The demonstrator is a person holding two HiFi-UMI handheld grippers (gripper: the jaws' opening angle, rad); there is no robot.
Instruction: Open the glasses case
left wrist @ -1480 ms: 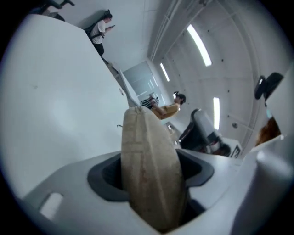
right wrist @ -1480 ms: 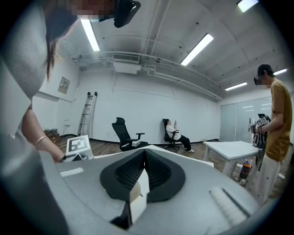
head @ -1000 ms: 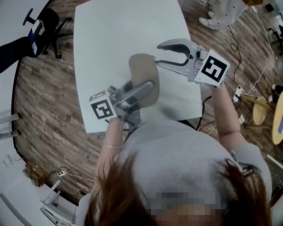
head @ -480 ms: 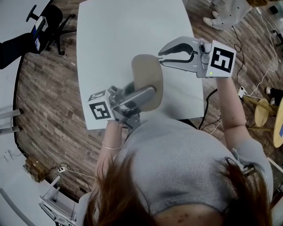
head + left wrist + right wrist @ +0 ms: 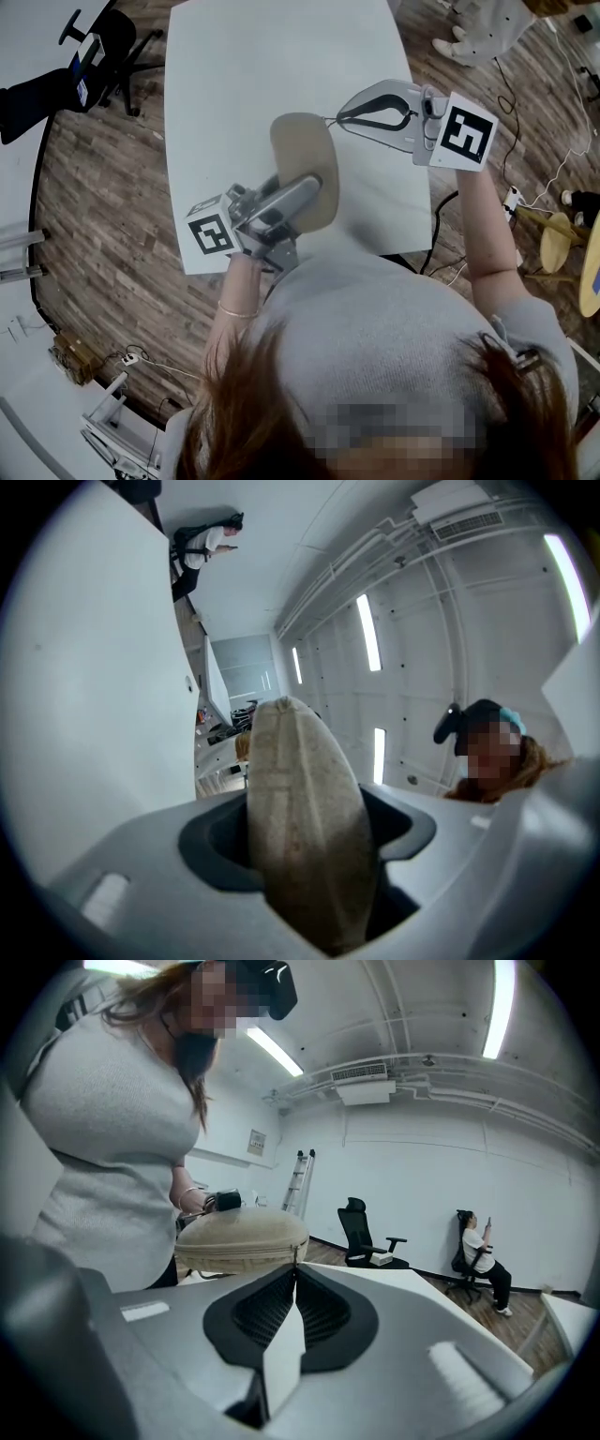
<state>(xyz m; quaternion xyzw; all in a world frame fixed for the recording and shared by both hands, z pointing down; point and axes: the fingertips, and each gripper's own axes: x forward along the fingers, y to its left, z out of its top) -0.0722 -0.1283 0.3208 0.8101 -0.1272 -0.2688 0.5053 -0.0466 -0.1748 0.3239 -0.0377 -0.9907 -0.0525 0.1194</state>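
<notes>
While the left gripper (image 5: 307, 187) clamps the tan glasses case (image 5: 302, 148) aloft near the near edge of the white surface (image 5: 234, 75), whose far half lies bare, the right gripper (image 5: 339, 117), jaws pressed together, pinches the zipper pull (image 5: 294, 1258) on the case's right side.

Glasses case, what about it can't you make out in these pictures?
- Zipper pull: right gripper view, too small to tell whether the shut right gripper pinches it.
- Glasses case, near end: left gripper view, buried between the left gripper jaws.
- Zipper seam: far side hidden behind the case; head view too small.
</notes>
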